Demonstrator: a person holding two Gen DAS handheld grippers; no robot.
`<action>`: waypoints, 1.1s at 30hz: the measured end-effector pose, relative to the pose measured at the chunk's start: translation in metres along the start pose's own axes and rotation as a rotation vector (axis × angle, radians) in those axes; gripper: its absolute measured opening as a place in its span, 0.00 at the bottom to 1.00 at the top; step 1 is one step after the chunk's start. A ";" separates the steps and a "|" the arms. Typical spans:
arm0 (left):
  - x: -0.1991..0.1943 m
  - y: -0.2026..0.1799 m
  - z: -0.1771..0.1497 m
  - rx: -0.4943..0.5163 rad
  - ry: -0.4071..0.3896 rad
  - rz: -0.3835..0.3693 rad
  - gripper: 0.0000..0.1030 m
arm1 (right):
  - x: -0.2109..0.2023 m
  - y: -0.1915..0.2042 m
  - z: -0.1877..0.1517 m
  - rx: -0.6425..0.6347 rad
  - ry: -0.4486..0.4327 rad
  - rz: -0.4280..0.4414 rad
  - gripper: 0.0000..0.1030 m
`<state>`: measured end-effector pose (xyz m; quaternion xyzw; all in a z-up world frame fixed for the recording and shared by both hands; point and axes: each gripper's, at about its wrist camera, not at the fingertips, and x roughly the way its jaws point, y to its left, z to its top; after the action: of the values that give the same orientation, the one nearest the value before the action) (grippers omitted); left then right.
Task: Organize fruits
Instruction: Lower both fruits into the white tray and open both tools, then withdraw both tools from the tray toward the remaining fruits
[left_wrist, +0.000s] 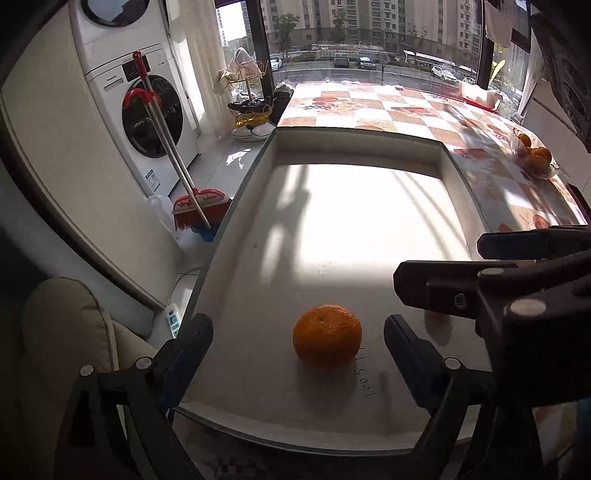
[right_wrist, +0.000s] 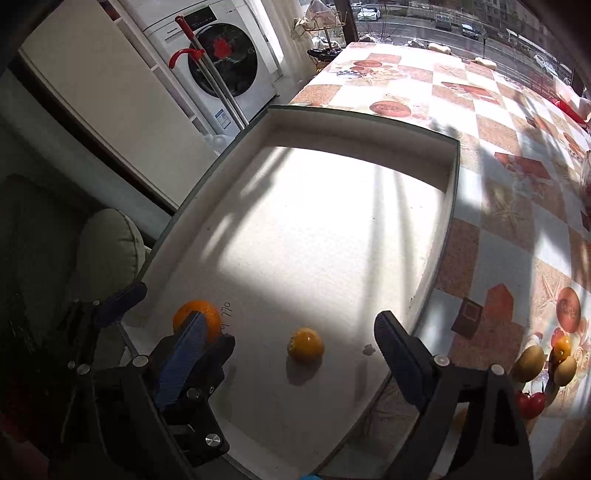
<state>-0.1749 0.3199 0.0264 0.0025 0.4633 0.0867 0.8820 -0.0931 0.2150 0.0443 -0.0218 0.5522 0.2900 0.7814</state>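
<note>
Tongs, left (left_wrist: 298, 341) and right (right_wrist: 287, 345), gape over our oranges (left_wrist: 327, 336) (right_wrist: 306, 345) near the tray's (left_wrist: 354, 151) front edge; clumsy closure could roll either off.

Fruit bowl (left_wrist: 533, 157) cut off, blurry.

The desk (left_wrist: 369, 103) wears a checked fruit-print cloth – on it sits a shallow white tray (left_wrist: 454, 177), holding two oranges well apart (left_wrist: 327, 336) (right_wrist: 306, 345) – and a glass bowl (left_wrist: 535, 157) of oranges.

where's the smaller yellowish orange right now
In the right wrist view, the smaller orange sits in the white tray near its front edge, between the open right gripper's fingers.
</note>
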 end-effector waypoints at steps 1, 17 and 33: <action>-0.004 0.001 0.000 0.000 -0.010 -0.004 0.92 | -0.005 -0.001 0.002 0.008 -0.014 -0.014 0.94; -0.127 -0.034 -0.020 -0.056 -0.256 -0.028 1.00 | -0.156 -0.107 -0.049 0.355 -0.303 -0.107 1.00; -0.095 -0.175 -0.078 0.167 -0.008 -0.106 1.00 | -0.143 -0.242 -0.207 0.446 -0.107 -0.419 1.00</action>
<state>-0.2650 0.1273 0.0449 0.0520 0.4648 0.0012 0.8839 -0.1854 -0.1205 0.0198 0.0521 0.5437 -0.0051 0.8377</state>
